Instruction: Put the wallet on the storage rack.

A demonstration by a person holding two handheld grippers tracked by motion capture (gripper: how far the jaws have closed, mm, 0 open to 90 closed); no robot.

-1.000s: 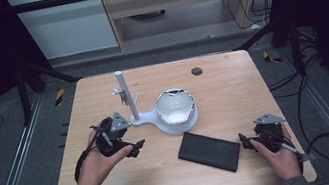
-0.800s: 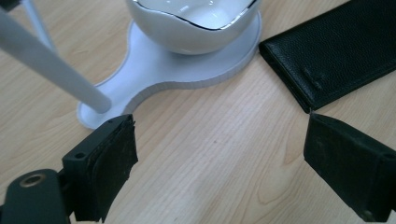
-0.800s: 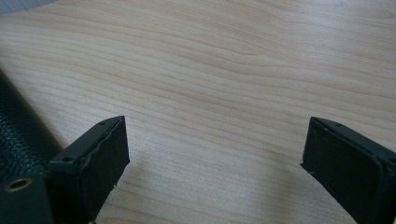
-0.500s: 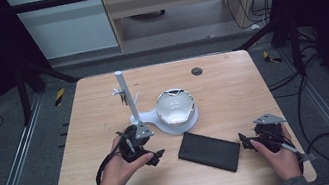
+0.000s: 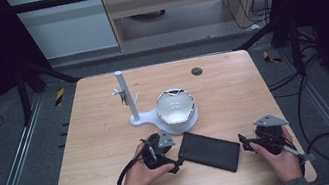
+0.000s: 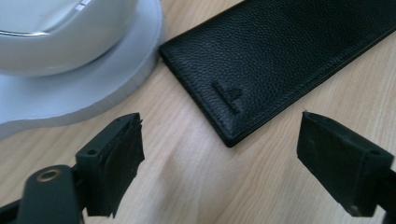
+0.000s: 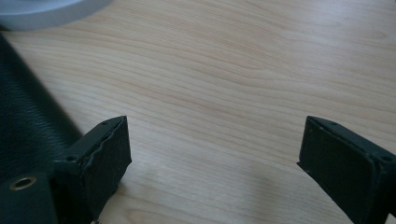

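A person is sitting at a wooden surface (image 5: 108, 132), holding a two-jaw tool in each hand. A black leather wallet (image 5: 211, 150) is lying flat at about 6 o'clock on the surface, just in front of a white stand (image 5: 142, 119) whose round base is carrying a white bowl-shaped piece (image 5: 175, 107).

Compared with a second ago, the left tool (image 5: 173, 164) is now much farther in: it has travelled from about 8 o'clock on the surface across to the wallet's left end and is now sitting just beside that end. The wallet itself is lying where it lay before, and the right tool (image 5: 243, 144) is resting in the same spot, at about 4 o'clock on the surface. This suggests the left tool is closing in for a grasp on the wallet, with no grip made yet.

In the left gripper view, the jaws are standing wide apart and holding nothing. The wallet (image 6: 280, 60) is lying ahead of them, toward 1 o'clock, with its near corner pointing into the gap between the jaws but not yet inside it. The stand's grey-white base (image 6: 93, 88) is curving in at 11 o'clock, touching or nearly touching the wallet's far corner.

In the right gripper view, the jaws are also spread wide over bare wood, with the wallet's edge (image 7: 28, 121) showing at 9 o'clock, just beside the left jaw.
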